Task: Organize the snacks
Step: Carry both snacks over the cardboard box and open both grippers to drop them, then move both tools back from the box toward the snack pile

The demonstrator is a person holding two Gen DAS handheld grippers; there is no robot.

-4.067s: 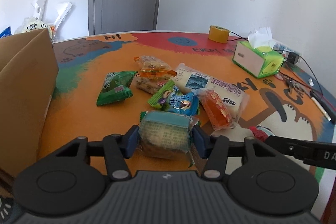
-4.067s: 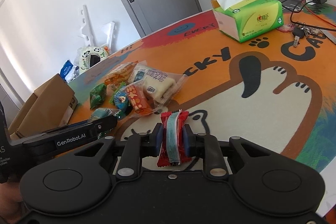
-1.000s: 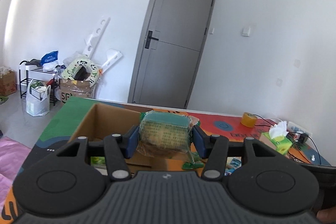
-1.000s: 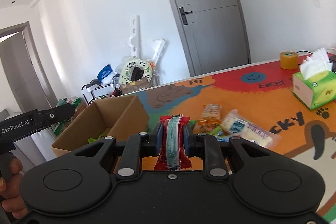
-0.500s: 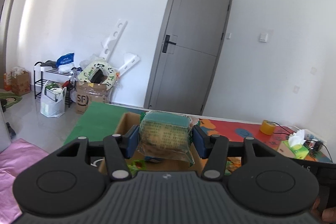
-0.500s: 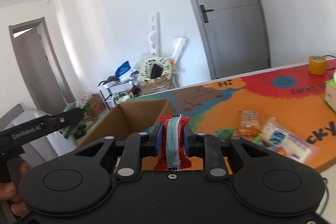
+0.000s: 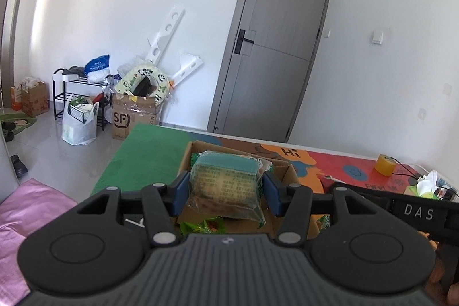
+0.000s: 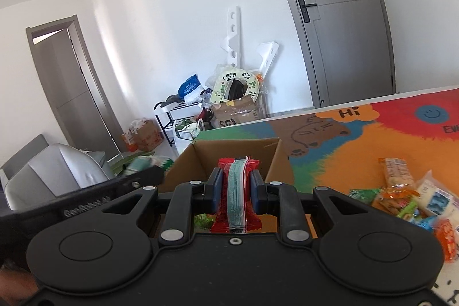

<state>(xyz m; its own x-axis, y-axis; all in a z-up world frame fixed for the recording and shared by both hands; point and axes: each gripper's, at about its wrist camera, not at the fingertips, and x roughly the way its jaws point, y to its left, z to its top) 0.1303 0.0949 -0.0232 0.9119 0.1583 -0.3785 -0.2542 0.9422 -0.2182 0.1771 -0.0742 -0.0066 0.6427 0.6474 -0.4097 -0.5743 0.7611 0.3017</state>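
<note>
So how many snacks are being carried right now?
2: a green pack in the left hand-held gripper and a red pack in the right hand-held gripper, both over the box.

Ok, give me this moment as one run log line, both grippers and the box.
left gripper: shut on green-topped snack pack | right gripper: shut on red snack packet | cardboard box: open, ahead of both

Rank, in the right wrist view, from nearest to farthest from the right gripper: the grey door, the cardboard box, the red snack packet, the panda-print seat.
1. Red snack packet: clamped in the right gripper.
2. Cardboard box: just ahead, on the table.
3. Panda-print seat: on the floor clutter beyond the table.
4. Grey door: back wall, upper right.
</note>
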